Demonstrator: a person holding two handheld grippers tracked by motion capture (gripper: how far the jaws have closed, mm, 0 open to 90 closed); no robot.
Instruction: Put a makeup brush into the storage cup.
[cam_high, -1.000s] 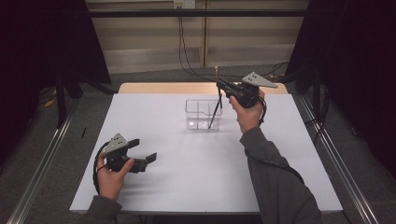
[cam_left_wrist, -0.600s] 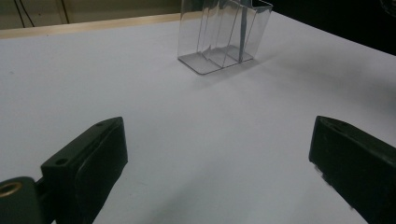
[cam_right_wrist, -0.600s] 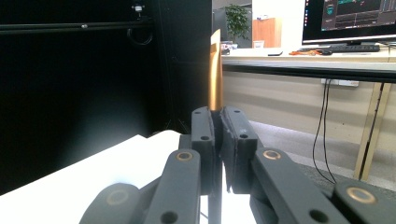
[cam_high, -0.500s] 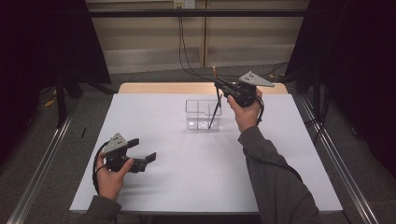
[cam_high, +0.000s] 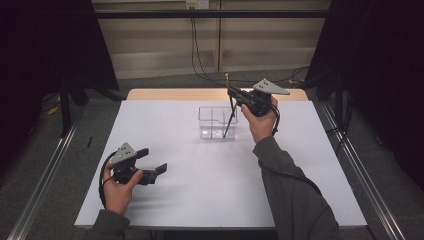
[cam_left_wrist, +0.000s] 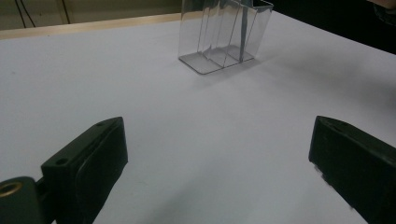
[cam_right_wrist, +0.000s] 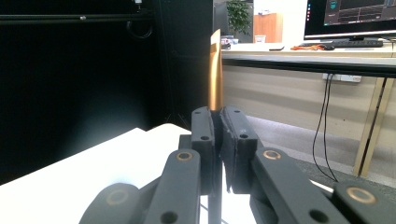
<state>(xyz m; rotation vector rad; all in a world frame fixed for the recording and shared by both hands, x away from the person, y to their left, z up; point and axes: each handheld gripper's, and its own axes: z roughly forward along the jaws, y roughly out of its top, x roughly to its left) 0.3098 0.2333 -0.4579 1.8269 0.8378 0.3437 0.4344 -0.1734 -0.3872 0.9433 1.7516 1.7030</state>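
surface (cam_high: 165, 130): white, wooden edge at far side | floor (cam_high: 150, 82): grey carpet | black curtains (cam_high: 45, 45) hung left and right | pale panelled wall (cam_high: 165, 35) behind, cables (cam_high: 196, 45) trailed down it | desk (cam_right_wrist: 308, 56) with monitor (cam_right_wrist: 350, 16) seen in right gripper view

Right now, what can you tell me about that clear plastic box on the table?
The clear plastic box is a small open-topped container of see-through plastic, split by thin upright walls into narrow compartments. It stands upright on the white table, toward the far side. A thin dark stick with a golden upper end, gripped by the right claw, slants down into its right part.
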